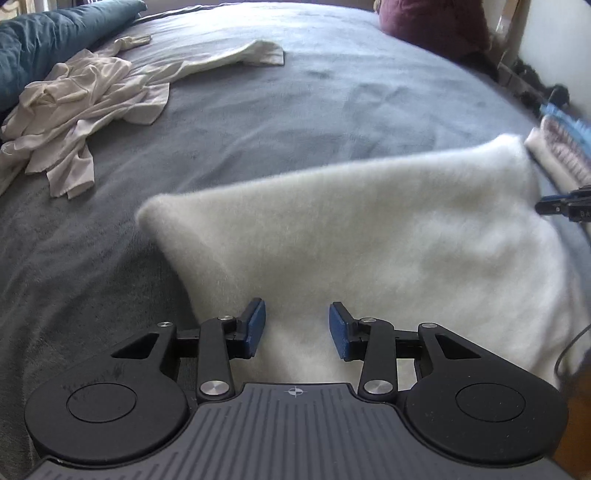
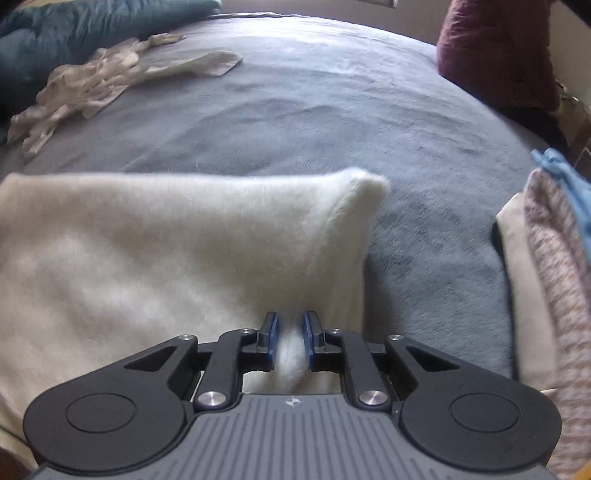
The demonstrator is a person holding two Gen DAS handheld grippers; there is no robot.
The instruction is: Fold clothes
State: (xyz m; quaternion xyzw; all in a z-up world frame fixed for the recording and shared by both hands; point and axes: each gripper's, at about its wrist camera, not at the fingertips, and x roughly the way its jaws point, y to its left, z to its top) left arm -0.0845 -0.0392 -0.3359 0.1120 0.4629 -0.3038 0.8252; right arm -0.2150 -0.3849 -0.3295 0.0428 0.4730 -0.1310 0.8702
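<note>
A white fluffy garment [image 1: 369, 236] lies folded on the grey bed cover [image 1: 295, 110], its far corners slightly raised. My left gripper [image 1: 297, 326] sits at the garment's near left edge. Its jaws stand partly apart, with the thick pile filling the gap between the blue pads [image 1: 256, 326]. My right gripper [image 2: 290, 341] is shut on a pinched ridge of the same garment [image 2: 166, 251] near its right edge. In the left wrist view the right gripper [image 1: 545, 206] pokes in at the garment's far right side.
Crumpled cream clothes [image 1: 85, 107] [image 2: 85, 85] lie at the far left of the bed. A stack of folded clothes [image 2: 546, 277] [image 1: 557, 147] sits at the right edge. A teal duvet [image 1: 55, 33] and a maroon pillow [image 2: 495, 55] line the far side.
</note>
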